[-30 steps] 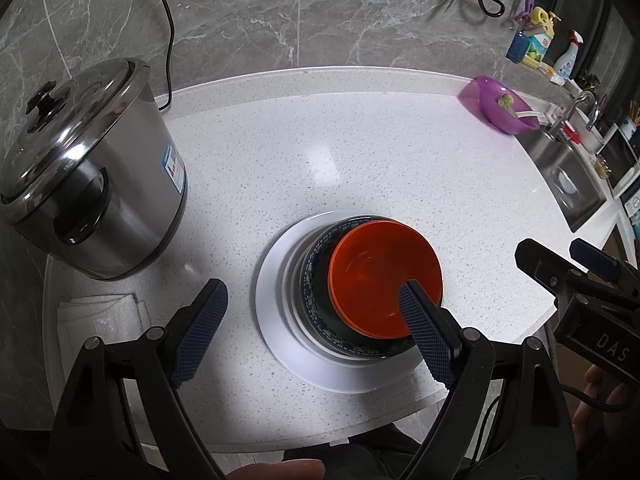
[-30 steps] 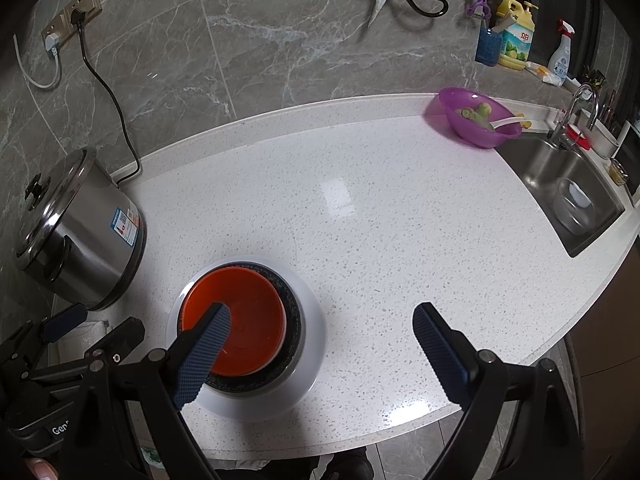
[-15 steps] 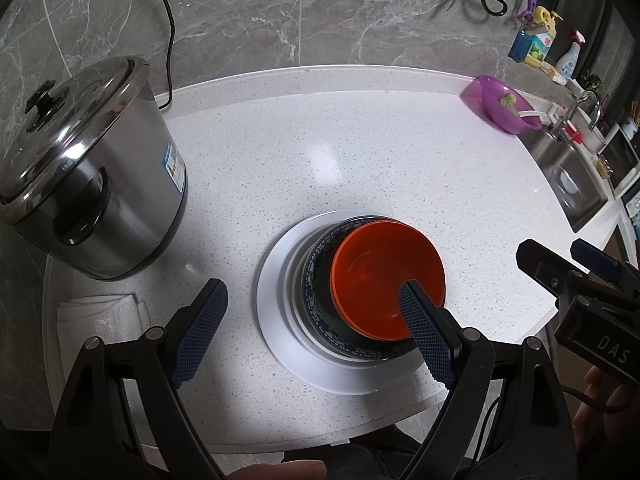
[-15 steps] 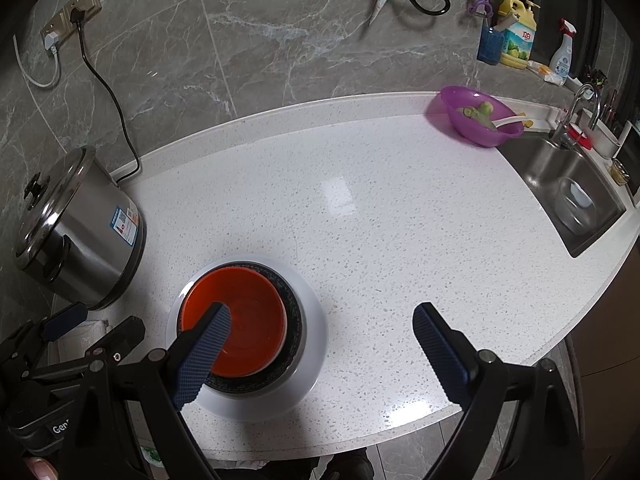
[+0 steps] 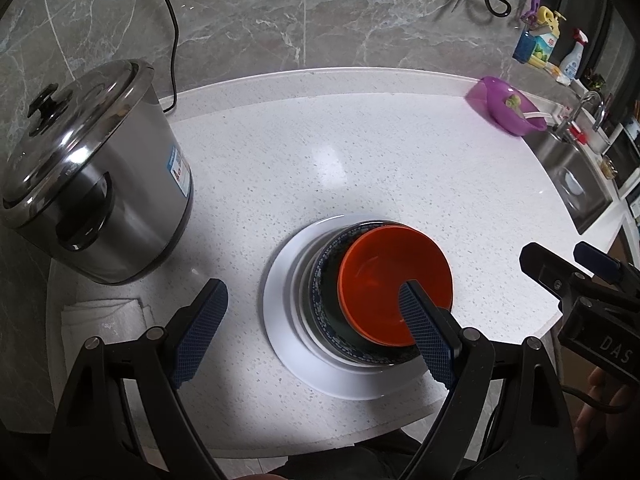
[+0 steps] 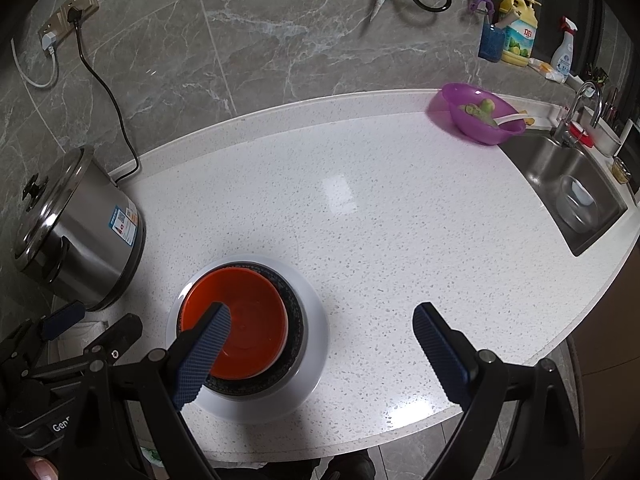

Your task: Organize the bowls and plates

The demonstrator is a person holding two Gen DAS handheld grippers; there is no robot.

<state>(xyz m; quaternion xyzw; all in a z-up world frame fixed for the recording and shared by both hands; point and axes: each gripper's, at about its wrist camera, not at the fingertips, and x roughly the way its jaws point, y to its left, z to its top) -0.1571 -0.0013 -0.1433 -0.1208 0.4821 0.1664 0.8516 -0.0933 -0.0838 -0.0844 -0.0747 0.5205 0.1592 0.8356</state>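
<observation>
Stacking: orange bowl (image 5: pixel 394 286) in dark bowl (image 5: pixel 326 280) on white plate (image 5: pixel 280 300), near counter (image 5: pixel 360 160) front edge
Left gripper (image 5: pixel 312 332): wide apart, empty, nearer
Right gripper (image 6: pixel 322 354): wide apart, empty, stack leftward

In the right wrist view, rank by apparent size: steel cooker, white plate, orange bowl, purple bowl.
1. White plate and steel cooker: look alike, not ranked.
2. Orange bowl.
3. Purple bowl, though it sits farthest away.

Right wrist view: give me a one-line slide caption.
Open right gripper hovers above a white counter where an orange bowl sits nested in a dark patterned bowl on a white plate.
</observation>
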